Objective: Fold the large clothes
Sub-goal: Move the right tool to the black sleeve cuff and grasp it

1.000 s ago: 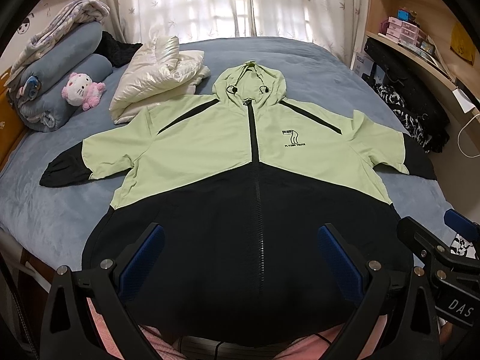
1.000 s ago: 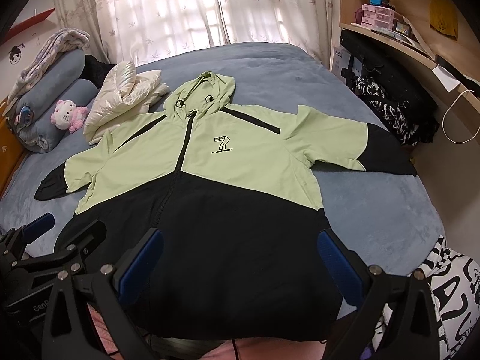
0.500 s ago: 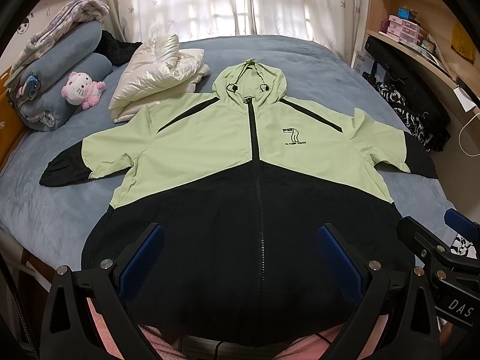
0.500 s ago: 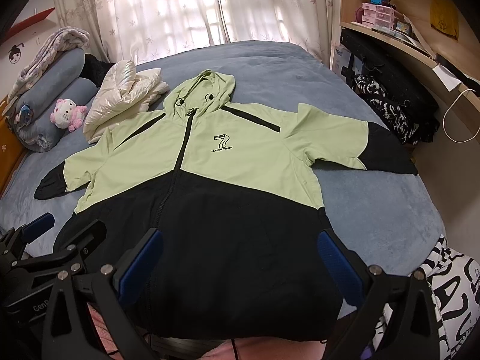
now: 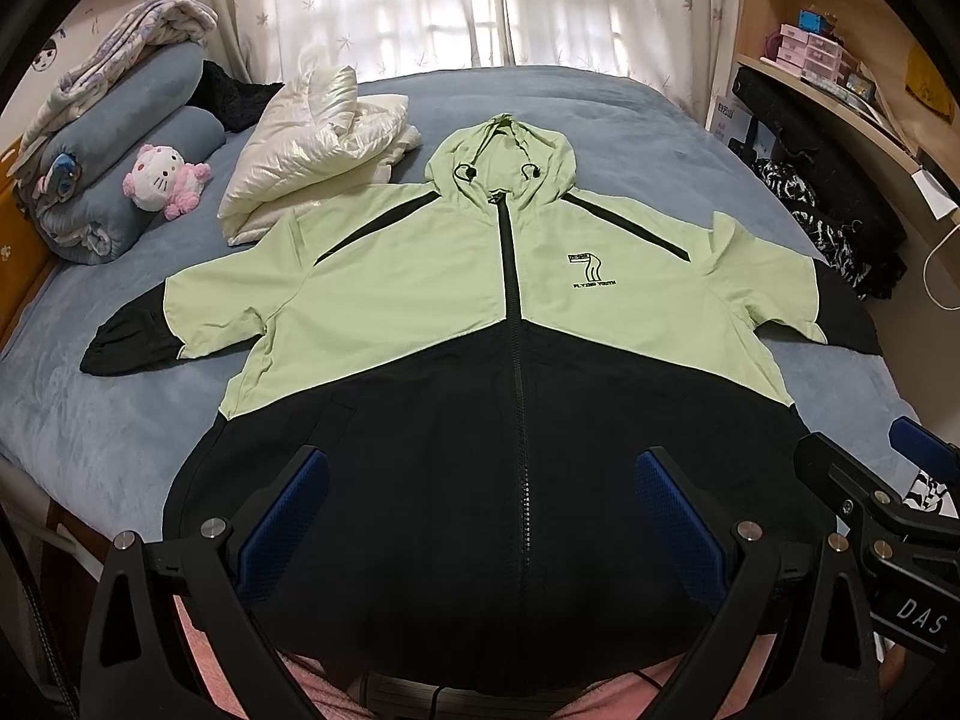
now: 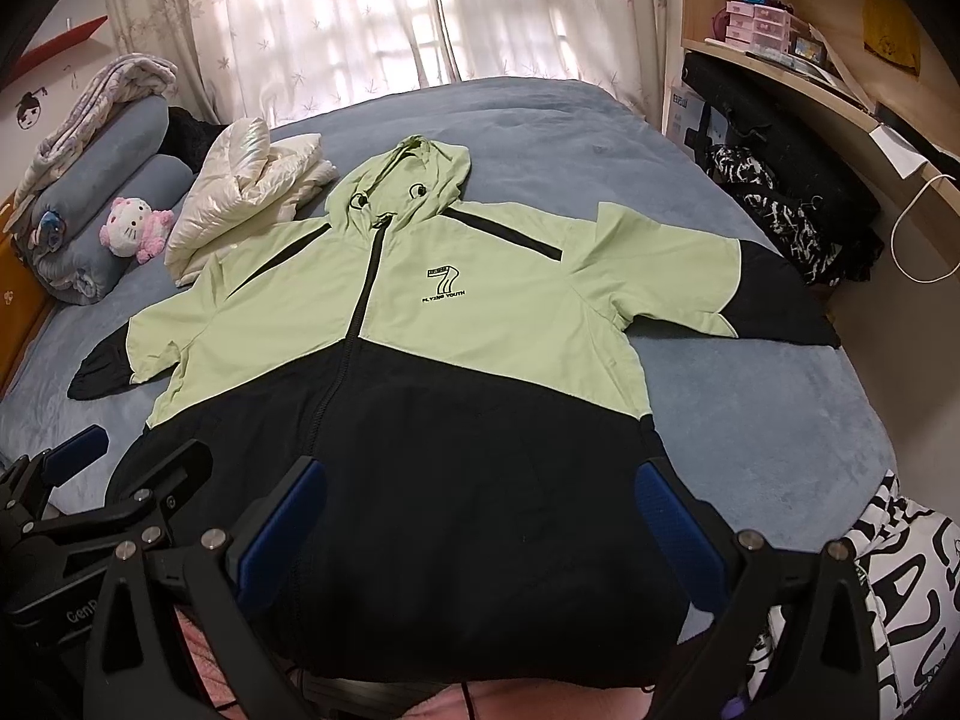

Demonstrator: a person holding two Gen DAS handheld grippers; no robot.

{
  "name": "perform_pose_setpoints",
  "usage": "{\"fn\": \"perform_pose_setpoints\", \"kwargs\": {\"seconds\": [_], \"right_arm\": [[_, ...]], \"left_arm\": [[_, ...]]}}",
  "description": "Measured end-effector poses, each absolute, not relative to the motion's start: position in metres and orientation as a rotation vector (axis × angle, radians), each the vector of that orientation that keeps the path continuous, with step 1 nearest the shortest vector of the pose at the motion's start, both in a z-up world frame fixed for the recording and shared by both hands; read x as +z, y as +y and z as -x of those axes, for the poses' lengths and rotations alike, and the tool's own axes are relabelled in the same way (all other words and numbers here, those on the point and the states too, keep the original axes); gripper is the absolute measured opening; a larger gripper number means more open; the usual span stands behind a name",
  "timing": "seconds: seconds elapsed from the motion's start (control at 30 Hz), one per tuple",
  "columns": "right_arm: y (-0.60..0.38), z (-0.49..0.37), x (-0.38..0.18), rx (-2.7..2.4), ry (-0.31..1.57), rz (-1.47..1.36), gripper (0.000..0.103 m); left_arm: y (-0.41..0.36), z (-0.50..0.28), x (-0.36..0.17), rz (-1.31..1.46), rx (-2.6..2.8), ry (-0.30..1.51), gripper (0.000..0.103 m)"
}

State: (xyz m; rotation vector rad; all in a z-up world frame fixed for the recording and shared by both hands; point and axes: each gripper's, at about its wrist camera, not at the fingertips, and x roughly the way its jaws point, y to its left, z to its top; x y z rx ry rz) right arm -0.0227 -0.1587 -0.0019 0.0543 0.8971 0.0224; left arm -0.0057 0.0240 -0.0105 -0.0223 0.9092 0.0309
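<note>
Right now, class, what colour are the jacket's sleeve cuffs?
Black, on the jacket; the right wrist view shows it best.

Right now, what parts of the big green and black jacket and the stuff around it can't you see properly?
- Jacket hem: in both views, hidden behind the open left gripper and right gripper.
- Puffy white coat: left wrist view, its near edge is tucked under the jacket's shoulder.
- Shelf boxes: right wrist view, labels too small to read.
- Rolled blankets: left wrist view, cut off by the fisheye edge.

Left hand-held gripper (image 5: 480, 516) jaws wide apart, right hand-held gripper (image 6: 480, 516) likewise, side by side
</note>
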Motion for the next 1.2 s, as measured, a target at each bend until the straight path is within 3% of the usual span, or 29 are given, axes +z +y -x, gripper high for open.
{"fn": "perform_pose_setpoints", "kwargs": {"seconds": [0.8,1.2], "right_arm": [[-0.179,-0.025,0.008,0.022,0.869,-0.037,0.103],[-0.237,-0.082,0.036,-0.109,0.776,-0.011,0.103]], "left_arm": [[0.004,-0.042,0.000,-0.049,-0.025,0.865,0.099],[-0.054,-0.101,0.035,-0.176,-0.116,0.702,0.100]]}}
